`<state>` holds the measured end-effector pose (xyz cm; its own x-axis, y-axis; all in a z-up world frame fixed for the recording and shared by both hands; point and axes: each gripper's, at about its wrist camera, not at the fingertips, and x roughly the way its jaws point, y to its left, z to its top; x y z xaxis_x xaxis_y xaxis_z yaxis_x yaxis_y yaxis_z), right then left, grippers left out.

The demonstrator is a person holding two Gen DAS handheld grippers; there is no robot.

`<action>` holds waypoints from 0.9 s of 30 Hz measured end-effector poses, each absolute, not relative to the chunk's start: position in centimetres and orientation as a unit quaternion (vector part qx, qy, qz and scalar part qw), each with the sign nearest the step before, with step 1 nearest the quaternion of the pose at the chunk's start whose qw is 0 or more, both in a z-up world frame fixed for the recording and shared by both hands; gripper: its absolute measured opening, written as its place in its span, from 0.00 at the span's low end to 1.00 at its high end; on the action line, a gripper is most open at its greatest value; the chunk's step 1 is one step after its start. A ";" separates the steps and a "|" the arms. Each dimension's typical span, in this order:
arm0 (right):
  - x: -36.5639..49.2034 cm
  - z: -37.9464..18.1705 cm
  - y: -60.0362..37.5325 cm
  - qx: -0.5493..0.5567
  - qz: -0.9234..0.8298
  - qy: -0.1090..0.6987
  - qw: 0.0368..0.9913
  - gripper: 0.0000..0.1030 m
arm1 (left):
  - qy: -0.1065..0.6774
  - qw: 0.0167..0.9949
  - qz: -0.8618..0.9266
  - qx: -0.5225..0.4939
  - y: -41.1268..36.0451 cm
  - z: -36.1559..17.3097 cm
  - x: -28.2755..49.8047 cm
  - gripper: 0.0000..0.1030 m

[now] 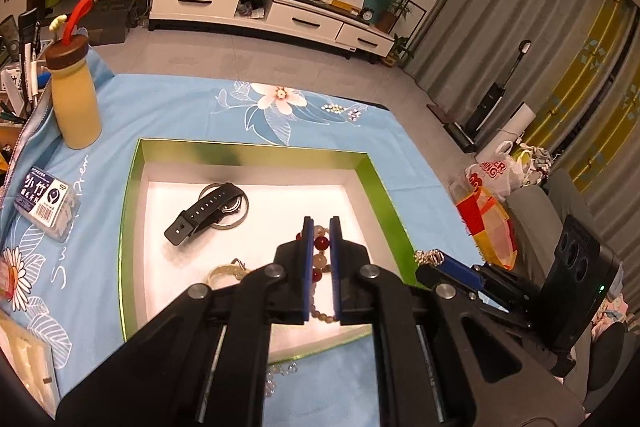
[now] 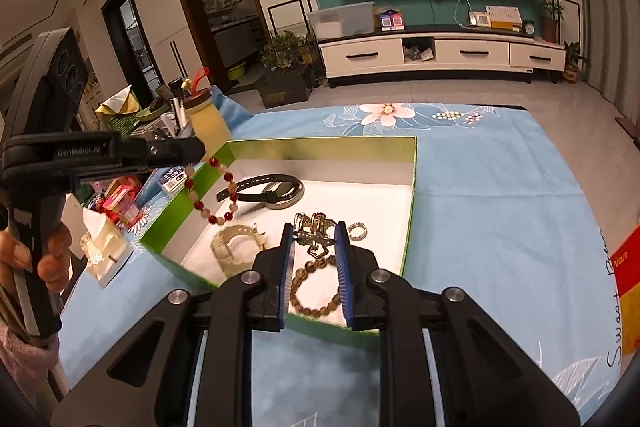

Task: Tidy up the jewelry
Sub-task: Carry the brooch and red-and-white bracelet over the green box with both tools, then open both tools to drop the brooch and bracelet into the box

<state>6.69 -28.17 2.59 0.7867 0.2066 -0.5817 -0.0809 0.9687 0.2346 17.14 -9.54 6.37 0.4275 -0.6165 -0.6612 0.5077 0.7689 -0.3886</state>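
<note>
A green box [image 1: 372, 171] with a white floor sits on the blue floral cloth. My left gripper [image 1: 321, 227] is shut on a red and pale bead bracelet [image 1: 322, 243], which hangs over the box's left side in the right wrist view [image 2: 212, 187]. My right gripper [image 2: 314, 231] is shut on a metal chain piece [image 2: 316, 237] above the box's near right part. A black watch [image 1: 208, 213] on a metal ring, a pale bangle [image 2: 234, 247], a small ring [image 2: 357, 231] and a brown bead bracelet [image 2: 314, 291] lie in the box [image 2: 414, 163].
A yellow bottle [image 1: 74, 99] with a brown lid stands at the cloth's far left. A small toothpick box [image 1: 46, 203] and clear plastic cases lie left of the green box. A loose bead string [image 1: 280, 373] lies by its near edge. Bags [image 1: 486, 211] stand right of the table.
</note>
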 end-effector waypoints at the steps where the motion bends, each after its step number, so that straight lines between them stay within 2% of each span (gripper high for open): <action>1: 7.1 2.4 -28.2 0.101 0.077 0.321 0.939 0.20 | 0.421 0.842 -0.332 -0.064 -9.7 6.1 17.4 0.07; 21: 11.1 -0.2 -29.0 0.110 0.060 0.357 0.926 0.20 | 0.464 0.829 -0.311 -0.037 -11.9 2.4 20.6 0.07; 23: 11.2 -0.6 -29.6 0.127 0.059 0.362 0.922 0.21 | 0.468 0.826 -0.312 -0.037 -11.9 2.1 20.6 0.18; 25: 11.1 -0.7 -29.9 0.136 0.059 0.362 0.920 0.25 | 0.469 0.826 -0.309 -0.034 -11.9 2.0 20.5 0.45; 26: 11.0 -0.8 -30.0 0.137 0.058 0.361 0.920 0.35 | 0.469 0.827 -0.309 -0.034 -11.8 2.0 20.4 0.47; 27: 10.8 -0.8 -30.1 0.140 0.056 0.359 0.921 0.40 | 0.468 0.827 -0.309 -0.035 -11.7 2.1 20.3 0.47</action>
<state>10.81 -30.07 -0.76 0.7357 0.2032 -0.6461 -0.0026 0.9548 0.2973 20.30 -11.67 2.10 0.3707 -0.5443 -0.7525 0.4792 0.8062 -0.3470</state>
